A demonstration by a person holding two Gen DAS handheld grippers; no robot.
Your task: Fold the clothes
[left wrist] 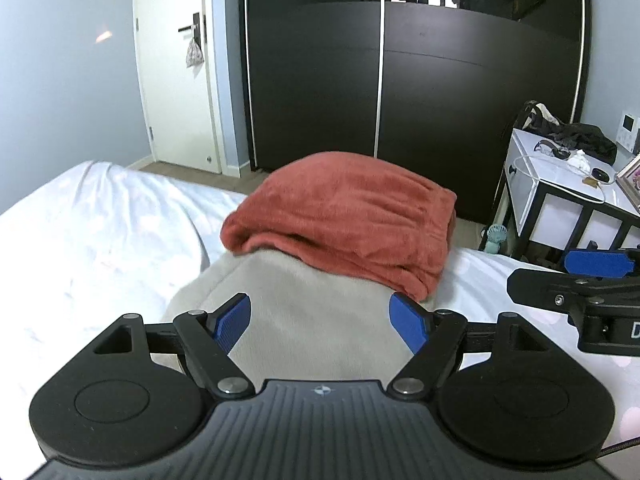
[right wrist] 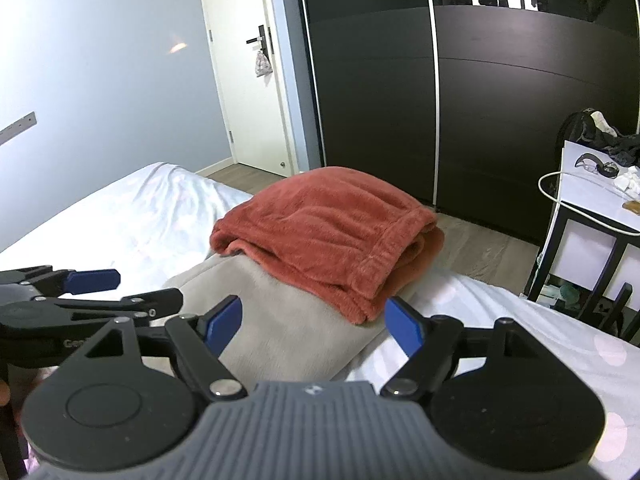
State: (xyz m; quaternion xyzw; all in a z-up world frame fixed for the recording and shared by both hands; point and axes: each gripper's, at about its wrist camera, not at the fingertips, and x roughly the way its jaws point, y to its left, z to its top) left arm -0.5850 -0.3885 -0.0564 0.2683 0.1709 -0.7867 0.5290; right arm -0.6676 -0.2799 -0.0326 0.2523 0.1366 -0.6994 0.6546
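Clothes lie stacked on the white bed (left wrist: 92, 232): a beige garment (left wrist: 312, 320) below, a folded rust-red one (left wrist: 344, 216) on top, kept tidy. The left gripper (left wrist: 320, 320) and right gripper (right wrist: 314, 322) hover spread, holding nothing.

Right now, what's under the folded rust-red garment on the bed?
The rust-red garment lies on a beige garment spread over the white bed sheet. How far the beige cloth reaches beneath it is hidden.
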